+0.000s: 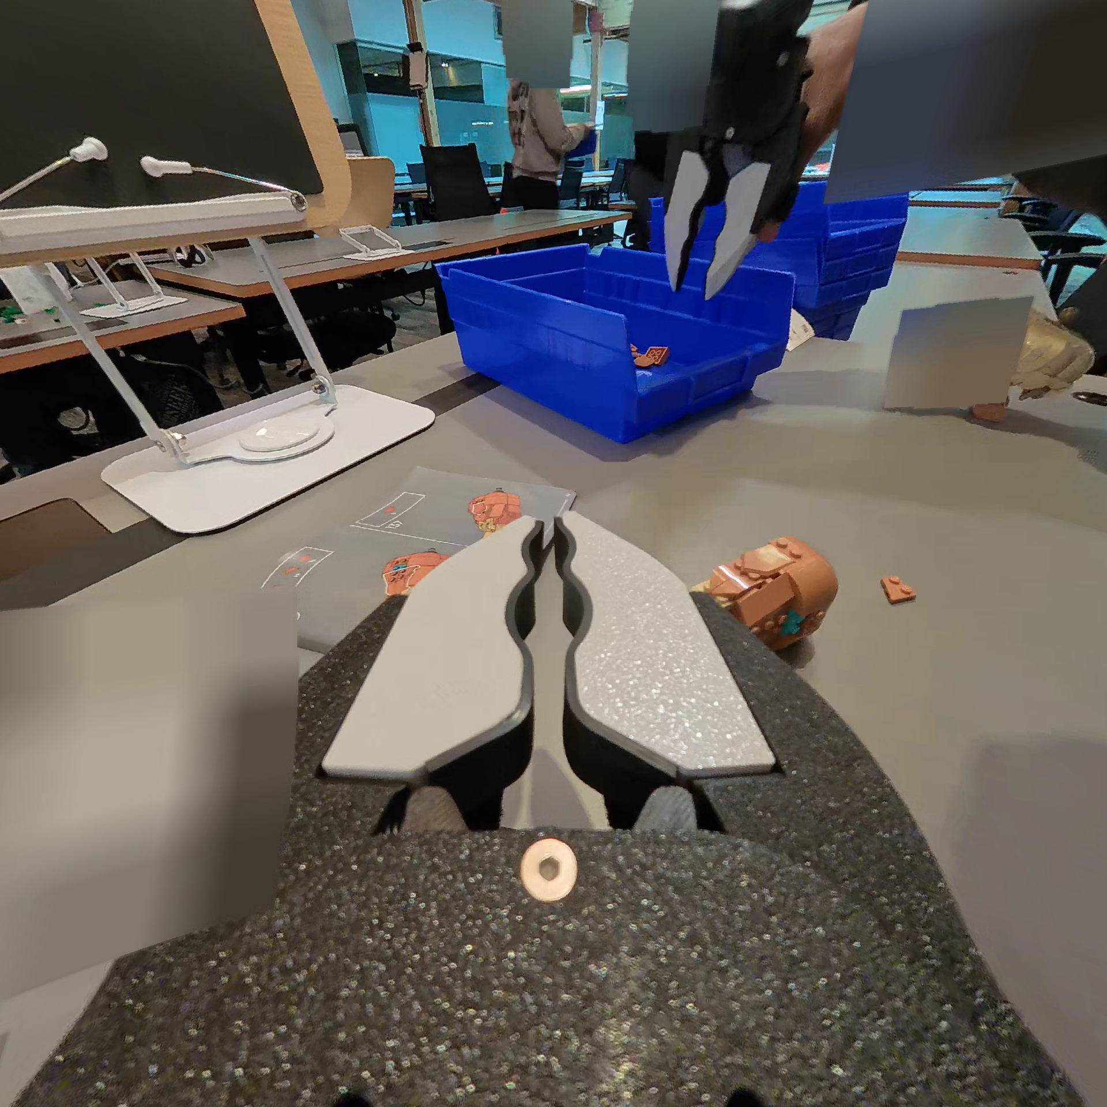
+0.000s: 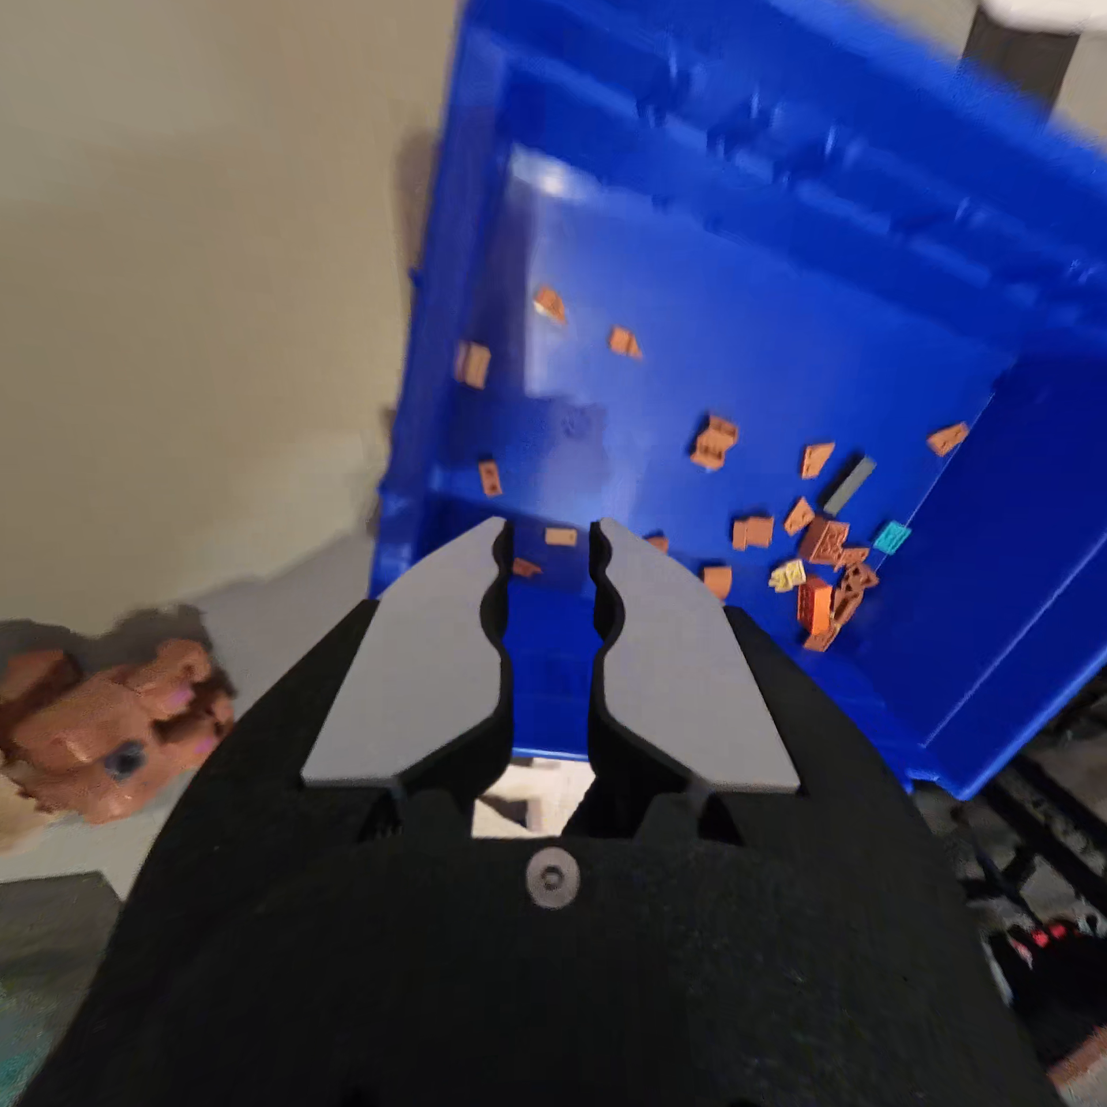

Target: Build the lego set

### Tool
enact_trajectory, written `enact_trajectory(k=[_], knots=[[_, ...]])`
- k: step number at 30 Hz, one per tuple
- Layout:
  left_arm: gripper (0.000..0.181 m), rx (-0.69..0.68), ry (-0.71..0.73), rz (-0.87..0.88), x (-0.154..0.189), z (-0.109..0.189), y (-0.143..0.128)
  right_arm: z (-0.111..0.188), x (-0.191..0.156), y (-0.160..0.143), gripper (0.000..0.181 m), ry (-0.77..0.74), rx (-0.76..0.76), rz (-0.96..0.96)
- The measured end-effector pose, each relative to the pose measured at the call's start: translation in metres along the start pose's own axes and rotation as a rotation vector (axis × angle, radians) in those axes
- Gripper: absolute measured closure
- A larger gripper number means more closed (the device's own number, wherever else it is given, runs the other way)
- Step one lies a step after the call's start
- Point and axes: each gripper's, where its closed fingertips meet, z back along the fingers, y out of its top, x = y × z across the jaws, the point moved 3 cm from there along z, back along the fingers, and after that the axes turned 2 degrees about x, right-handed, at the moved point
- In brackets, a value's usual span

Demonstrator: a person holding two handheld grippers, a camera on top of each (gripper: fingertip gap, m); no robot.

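My left gripper [image 1: 548, 526] hovers low over the grey table with its fingers nearly together and nothing between them. Its tips are over an open instruction booklet [image 1: 419, 527]. A partly built brown lego model [image 1: 773, 593] lies just right of it, also blurred at the lower left in the right wrist view [image 2: 108, 719]. A small brown plate [image 1: 897, 589] lies further right. My right gripper [image 2: 550, 527] is open and empty above the blue bin [image 2: 719, 239], pointing down into it, and it also shows in the left wrist view [image 1: 695, 292]. Several loose brown pieces [image 2: 713, 440] lie on the bin floor.
A white tablet stand [image 1: 269, 455] stands at the left of the table. The blue bin [image 1: 539, 335] sits at the far middle, with a stack of blue bins [image 1: 850, 251] behind it. A person stands among desks and chairs in the background. The left gripper's tips are roughly 35 cm from the right gripper's. Measured from the fingertips, the small brown plate [image 1: 897, 589] is 20 cm or so from the left gripper and 30 cm from the right.
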Motion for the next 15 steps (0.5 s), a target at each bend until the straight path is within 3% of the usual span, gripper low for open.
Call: enact_trajectory(k=[7, 15], knots=[[0.179, 0.0, 0.038, 0.012, -0.01, 0.002, -0.003, -0.052, 0.008, -0.042, 0.155, 0.159, -0.252, -0.065], [0.179, -0.016, 0.024, 0.011, -0.009, 0.001, -0.006, -0.071, 0.009, -0.047, 0.154, 0.197, -0.342, -0.085]])
